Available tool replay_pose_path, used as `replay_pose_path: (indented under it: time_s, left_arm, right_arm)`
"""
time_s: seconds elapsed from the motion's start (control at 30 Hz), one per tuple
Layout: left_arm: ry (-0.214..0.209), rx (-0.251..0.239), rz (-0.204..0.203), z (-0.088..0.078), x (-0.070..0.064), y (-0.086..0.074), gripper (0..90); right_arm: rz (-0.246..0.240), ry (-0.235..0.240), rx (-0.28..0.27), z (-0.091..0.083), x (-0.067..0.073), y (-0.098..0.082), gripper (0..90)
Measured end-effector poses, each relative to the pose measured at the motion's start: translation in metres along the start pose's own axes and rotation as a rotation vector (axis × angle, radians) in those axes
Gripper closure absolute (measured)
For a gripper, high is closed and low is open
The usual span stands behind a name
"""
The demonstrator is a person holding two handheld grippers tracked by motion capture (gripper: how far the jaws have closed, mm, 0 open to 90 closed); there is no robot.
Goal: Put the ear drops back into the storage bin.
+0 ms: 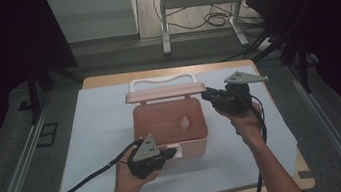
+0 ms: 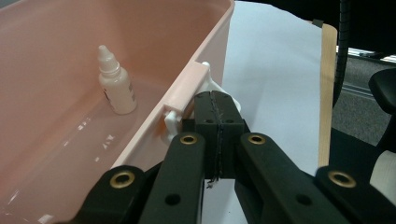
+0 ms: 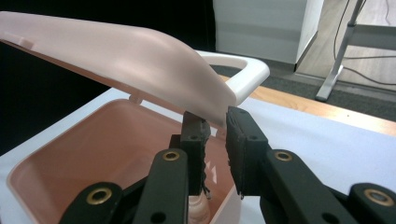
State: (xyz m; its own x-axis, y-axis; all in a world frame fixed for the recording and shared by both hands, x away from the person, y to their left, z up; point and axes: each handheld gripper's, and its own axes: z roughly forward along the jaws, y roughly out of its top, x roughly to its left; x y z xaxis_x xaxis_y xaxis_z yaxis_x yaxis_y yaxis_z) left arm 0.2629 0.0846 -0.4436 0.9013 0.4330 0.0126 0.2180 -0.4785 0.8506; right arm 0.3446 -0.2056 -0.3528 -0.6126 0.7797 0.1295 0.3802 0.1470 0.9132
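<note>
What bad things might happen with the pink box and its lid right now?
1. The lid is raised and only its corner sits between the right gripper fingers; it might slip out and drop.
2. A falling lid could jolt the pink box and tip the upright dropper bottle inside.
3. The left gripper, shut by the white latch, steadies the box; if it slips, the box may slide.

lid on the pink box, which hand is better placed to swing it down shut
Right. The right gripper has its jaws around the raised lid's edge. The left gripper is shut by the latch on the box front.
</note>
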Motion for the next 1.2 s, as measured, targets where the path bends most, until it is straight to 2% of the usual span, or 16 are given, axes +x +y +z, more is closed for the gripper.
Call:
replay_pose_path:
  time_s: [0.17,0.4,0.53,0.73,1.0,1.2]
  left_arm:
    - [0.002,0.0,0.004,0.0,0.0,0.0,90.0]
    - [0.001,0.0,0.005,0.0,0.0,0.0,90.0]
    - [0.0,0.0,0.003,0.0,0.0,0.0,90.0]
    - [0.0,0.0,0.001,0.0,0.0,0.0,90.0]
    - [0.0,0.001,0.002,0.0,0.0,0.0,90.0]
    - [0.0,0.001,0.005,0.0,0.001,0.0,90.0]
  right_arm:
    - [0.042,0.035,0.032,-0.002,-0.001,0.0,76.4]
    - [0.08,0.074,0.041,-0.005,-0.004,-0.004,76.8]
    - [0.064,0.082,0.042,-0.006,-0.004,-0.007,77.1]
    - [0.072,0.108,0.054,-0.009,-0.006,-0.013,78.8]
    - [0.058,0.112,0.069,-0.012,-0.004,-0.02,80.5]
    - [0.038,0.111,0.1,-0.015,-0.001,-0.028,81.0]
